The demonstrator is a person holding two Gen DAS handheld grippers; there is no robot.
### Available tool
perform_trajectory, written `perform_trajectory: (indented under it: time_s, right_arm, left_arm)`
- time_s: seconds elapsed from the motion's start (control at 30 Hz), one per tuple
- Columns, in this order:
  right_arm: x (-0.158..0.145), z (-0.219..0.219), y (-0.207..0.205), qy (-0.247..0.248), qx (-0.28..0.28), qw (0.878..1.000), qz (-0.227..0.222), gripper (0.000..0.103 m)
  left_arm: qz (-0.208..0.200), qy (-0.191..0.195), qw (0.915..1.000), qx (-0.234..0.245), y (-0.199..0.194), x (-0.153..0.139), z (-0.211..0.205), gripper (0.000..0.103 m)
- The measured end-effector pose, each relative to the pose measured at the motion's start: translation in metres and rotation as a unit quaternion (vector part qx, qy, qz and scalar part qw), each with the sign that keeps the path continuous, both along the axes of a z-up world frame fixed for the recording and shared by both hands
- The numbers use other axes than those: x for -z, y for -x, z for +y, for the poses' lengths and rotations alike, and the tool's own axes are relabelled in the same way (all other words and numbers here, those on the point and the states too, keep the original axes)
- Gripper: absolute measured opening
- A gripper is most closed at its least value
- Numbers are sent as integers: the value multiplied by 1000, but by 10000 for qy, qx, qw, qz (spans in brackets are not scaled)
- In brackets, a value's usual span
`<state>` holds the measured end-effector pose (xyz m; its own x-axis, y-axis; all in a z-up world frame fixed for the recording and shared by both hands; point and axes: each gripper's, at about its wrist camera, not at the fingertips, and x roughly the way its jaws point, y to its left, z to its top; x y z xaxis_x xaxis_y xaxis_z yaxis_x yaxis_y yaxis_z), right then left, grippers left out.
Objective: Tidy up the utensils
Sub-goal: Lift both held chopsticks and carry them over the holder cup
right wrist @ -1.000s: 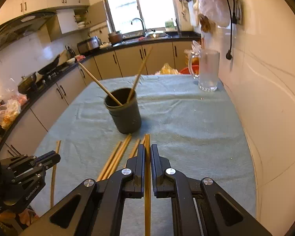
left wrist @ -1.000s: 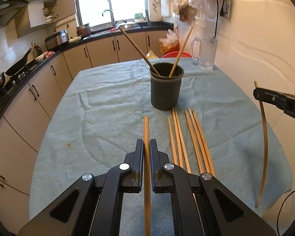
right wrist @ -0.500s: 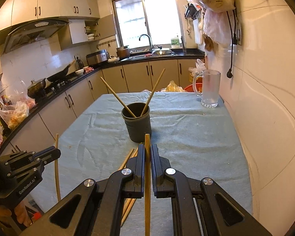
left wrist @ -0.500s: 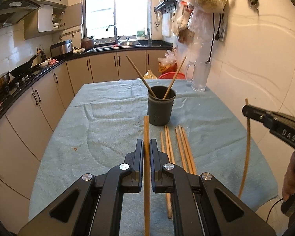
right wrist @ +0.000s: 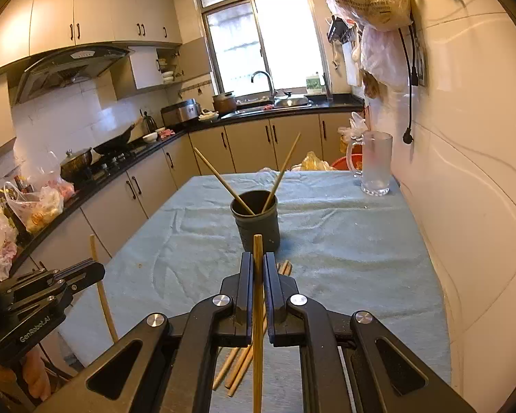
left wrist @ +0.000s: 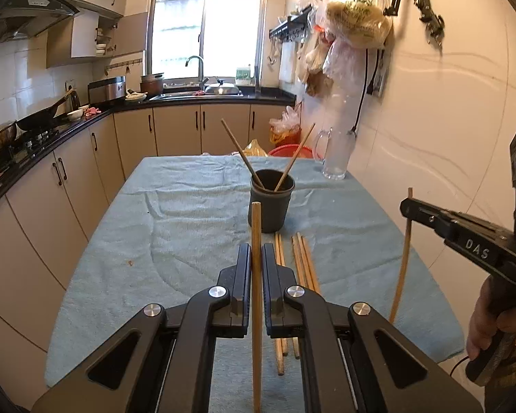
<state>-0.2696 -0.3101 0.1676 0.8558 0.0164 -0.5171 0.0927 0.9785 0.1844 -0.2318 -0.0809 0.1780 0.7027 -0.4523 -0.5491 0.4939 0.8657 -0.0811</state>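
**Two chopsticks up off the table, cup next**

Closest in, the left gripper (left wrist: 256, 258) is clenched on one chopstick (left wrist: 256, 227), and the right gripper (right wrist: 257, 268) is clenched on another chopstick (right wrist: 257, 251), each stick running straight up between its jaws. Compared with a second ago, both have risen and pulled back: the table (left wrist: 127, 227) sat close under the fingers then, and now the whole blue cloth shows, with the cup smaller and further off. I'd judge the pick-up finished and the carry toward the cup under way, both sticks clear of the cloth.

Just beyond the left fingertips lie the loose chopsticks (left wrist: 306, 261), side by side on the cloth, their far ends close to the cup's foot. I count about five, though they overlap and the gripper hides parts, so I would not swear to it.

Further on stands the one dark cup (left wrist: 271, 203), upright, with two chopsticks (left wrist: 292, 161) already leaning apart in it. At the far right edge by the wall is a single glass mug (right wrist: 375, 165).

That makes two held, two stowed, roughly five waiting.
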Motion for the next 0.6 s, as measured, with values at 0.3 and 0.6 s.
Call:
perform_trajectory:
  time_s: [0.3, 0.6]
  right_arm:
    - [-8, 10, 10, 86, 43, 9992, -386, 6]
    - [-12, 37, 2, 1068, 356, 9929, -373, 6]
  left_arm:
    - [-119, 379, 9992, 17, 15, -19, 13, 6]
    - [-221, 407, 9989, 61, 12, -29, 10, 6]
